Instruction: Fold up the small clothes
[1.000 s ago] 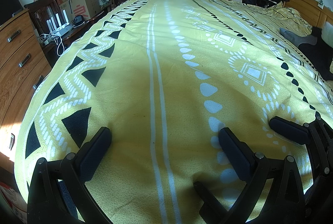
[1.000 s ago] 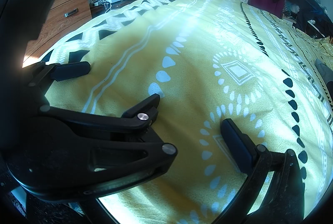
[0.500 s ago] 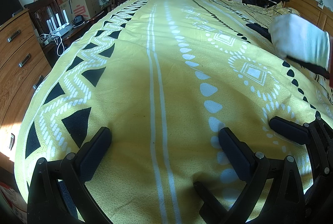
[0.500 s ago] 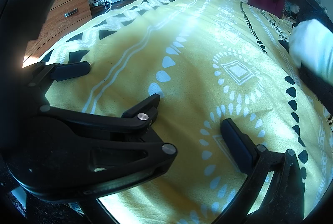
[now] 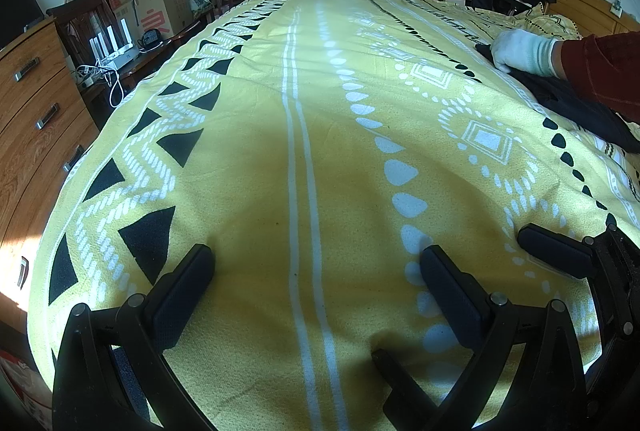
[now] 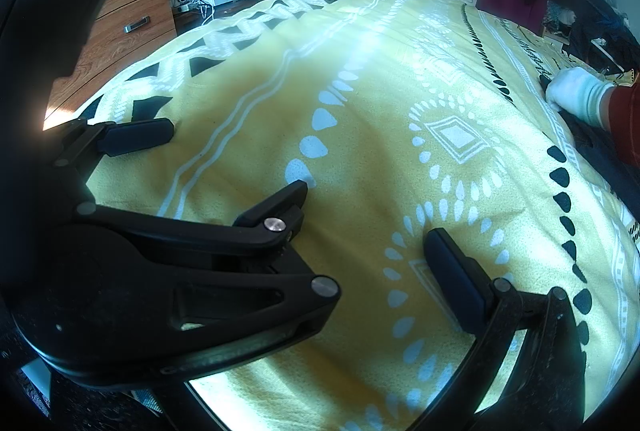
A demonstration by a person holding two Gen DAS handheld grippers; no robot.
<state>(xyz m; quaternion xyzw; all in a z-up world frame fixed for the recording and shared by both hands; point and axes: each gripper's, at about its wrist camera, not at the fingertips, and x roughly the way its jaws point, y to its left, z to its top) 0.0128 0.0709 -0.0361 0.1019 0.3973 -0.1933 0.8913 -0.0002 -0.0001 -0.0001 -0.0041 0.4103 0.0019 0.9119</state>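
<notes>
1. Left wrist view: left gripper (image 5: pixel 316 281) resting low over the yellow patterned bedspread (image 5: pixel 248 159), jaws spread wide, nothing between them.
2. Same view: dark garment (image 5: pixel 576 103) lying flat way off at the right edge of the bed, well apart from the gripper, up and to its right. White-gloved hand (image 5: pixel 522 51) pressed on the garment's far end, red sleeve (image 5: pixel 604 71) behind it. One finger of the right gripper poking in at lower right.
3. Right wrist view: right gripper (image 6: pixel 366 227) also parked on the bedspread, jaws wide apart, holding nothing.
4. Same view: garment at the far right edge, well apart from this gripper too, gloved hand on top of it. Left gripper's dark pad visible at left. Wooden dresser (image 6: pixel 132 19) off to the left of the bed.
</notes>
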